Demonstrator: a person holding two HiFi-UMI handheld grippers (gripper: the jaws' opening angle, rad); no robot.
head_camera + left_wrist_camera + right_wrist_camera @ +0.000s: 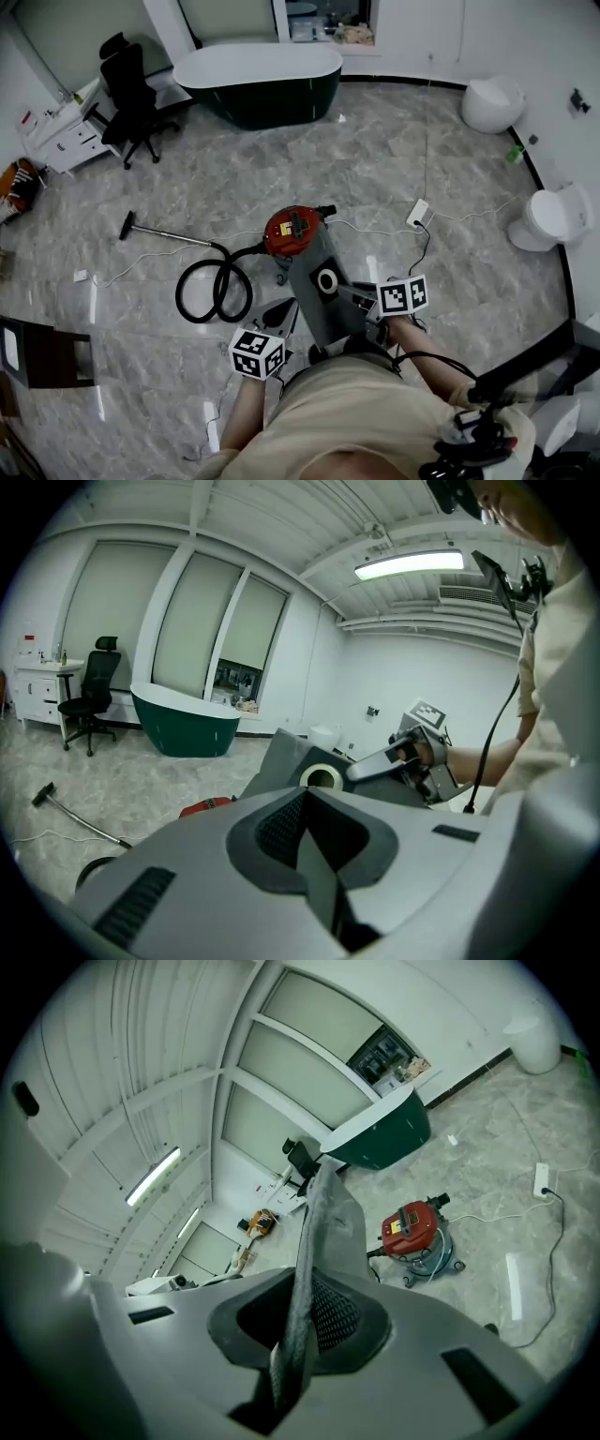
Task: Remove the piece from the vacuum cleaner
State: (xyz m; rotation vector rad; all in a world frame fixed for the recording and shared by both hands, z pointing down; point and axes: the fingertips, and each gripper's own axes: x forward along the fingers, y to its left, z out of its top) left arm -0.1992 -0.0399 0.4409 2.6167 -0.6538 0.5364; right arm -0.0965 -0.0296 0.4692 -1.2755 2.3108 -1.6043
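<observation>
A red canister vacuum cleaner (293, 231) stands on the marble floor, its black hose (214, 289) coiled to its left. A flat grey dust bag (317, 302) with a white ring opening (327, 280) is held up in front of me, clear of the vacuum. My right gripper (361, 298) is shut on the bag's edge; in the right gripper view the grey fabric (323, 1222) runs between the jaws (298, 1335). My left gripper (281, 317) sits just left of the bag, and its jaws (314, 855) look shut with nothing seen between them.
The vacuum's wand (159, 232) lies on the floor to the left. A dark green bathtub (258, 80) and an office chair (131, 98) stand at the back. A power strip (418, 213) with cables lies right of the vacuum. Toilets (548, 217) line the right wall.
</observation>
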